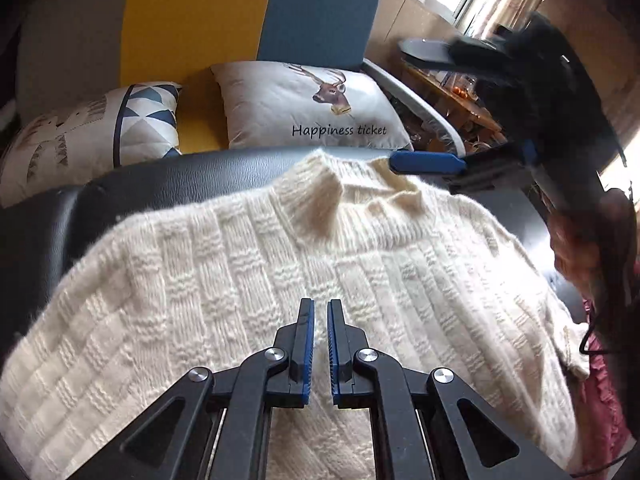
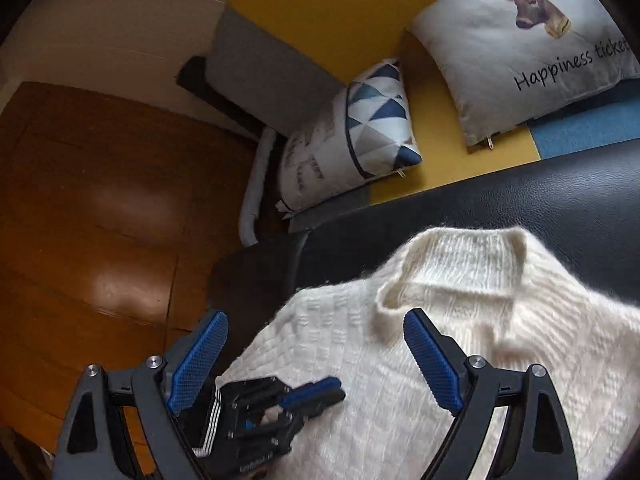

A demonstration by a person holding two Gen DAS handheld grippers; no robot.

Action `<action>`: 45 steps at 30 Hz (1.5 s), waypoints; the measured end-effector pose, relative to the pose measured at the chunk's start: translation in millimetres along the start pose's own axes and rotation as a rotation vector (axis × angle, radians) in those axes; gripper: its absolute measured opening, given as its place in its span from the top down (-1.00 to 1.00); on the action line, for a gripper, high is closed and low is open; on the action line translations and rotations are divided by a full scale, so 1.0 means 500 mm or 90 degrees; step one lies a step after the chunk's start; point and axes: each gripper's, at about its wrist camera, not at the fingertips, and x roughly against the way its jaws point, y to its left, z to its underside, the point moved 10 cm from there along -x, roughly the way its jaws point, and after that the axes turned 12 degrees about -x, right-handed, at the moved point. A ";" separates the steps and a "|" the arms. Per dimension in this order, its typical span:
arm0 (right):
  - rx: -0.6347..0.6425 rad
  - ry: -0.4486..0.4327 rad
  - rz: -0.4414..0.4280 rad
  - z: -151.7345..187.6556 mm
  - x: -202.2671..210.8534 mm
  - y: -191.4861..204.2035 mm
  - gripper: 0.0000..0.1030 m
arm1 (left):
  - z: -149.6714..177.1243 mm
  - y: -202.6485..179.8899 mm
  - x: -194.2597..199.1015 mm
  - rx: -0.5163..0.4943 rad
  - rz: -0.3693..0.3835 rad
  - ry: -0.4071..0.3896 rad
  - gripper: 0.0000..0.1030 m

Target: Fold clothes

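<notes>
- Left wrist view: a cream knitted sweater [image 1: 280, 280] lies spread over a black leather surface [image 1: 180, 184], its collar [image 1: 320, 172] at the far edge, towards the sofa.
- The left gripper [image 1: 321, 312] hangs over the body of the sweater, below the collar. Its two blue-padded fingers stand nearly together, with only a thin slit between them, and no cloth shows in that slit.
- The right gripper [image 1: 428, 104] shows at the upper right, blurred. One blue finger [image 1: 428, 162] lies just beside the collar at the sweater's far edge, the other well above it, so the jaws gape wide.
- Behind the black surface stand a deer cushion [image 1: 312, 108] printed "Happiness ticket" and a cushion with blue triangles [image 1: 96, 128], against a yellow and blue sofa back [image 1: 200, 20].
- A person's sleeve [image 1: 600, 380] in pinkish red shows at the right edge.

- Right wrist view: the right gripper [image 2: 316, 360] has its fingers spread wide apart and empty. The right finger sits over the sweater [image 2: 420, 360] just below the collar [image 2: 460, 268]; the left finger is beyond the sweater's edge, over the dark surface and floor.
- The left gripper [image 2: 316, 392] shows low between these fingers, its blue tips lying on the sweater near its edge, drawn narrow.
- The wooden floor [image 2: 100, 220] fills the left side; both cushions rest on the sofa seat [image 2: 460, 160] beyond the black leather surface [image 2: 520, 200].
</notes>
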 end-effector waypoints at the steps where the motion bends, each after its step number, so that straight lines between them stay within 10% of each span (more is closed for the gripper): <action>1: -0.019 0.007 0.015 -0.017 -0.023 -0.009 -0.79 | 0.012 -0.002 -0.006 0.004 0.005 0.005 0.89; 8: -0.085 0.057 -0.113 -0.083 -0.163 0.028 -0.81 | 0.027 0.013 -0.007 0.077 0.047 -0.044 0.85; 14: -0.079 -0.011 -0.013 -0.128 -0.152 -0.013 -0.68 | 0.025 0.022 -0.008 0.103 0.059 -0.045 0.85; 28: -0.038 -0.058 0.220 0.010 0.096 -0.183 -0.56 | -0.038 0.175 -0.001 0.140 -0.082 -0.018 0.82; 33: -0.053 -0.103 0.161 -0.002 0.126 -0.203 -0.44 | -0.023 0.190 0.007 0.156 -0.086 -0.015 0.85; 40: -0.065 -0.161 0.140 0.131 0.282 -0.204 -0.48 | 0.015 0.069 0.112 0.160 -0.039 -0.040 0.45; 45: -0.140 -0.291 0.234 0.292 0.544 -0.325 -0.48 | 0.104 -0.059 0.142 0.162 0.018 -0.033 0.34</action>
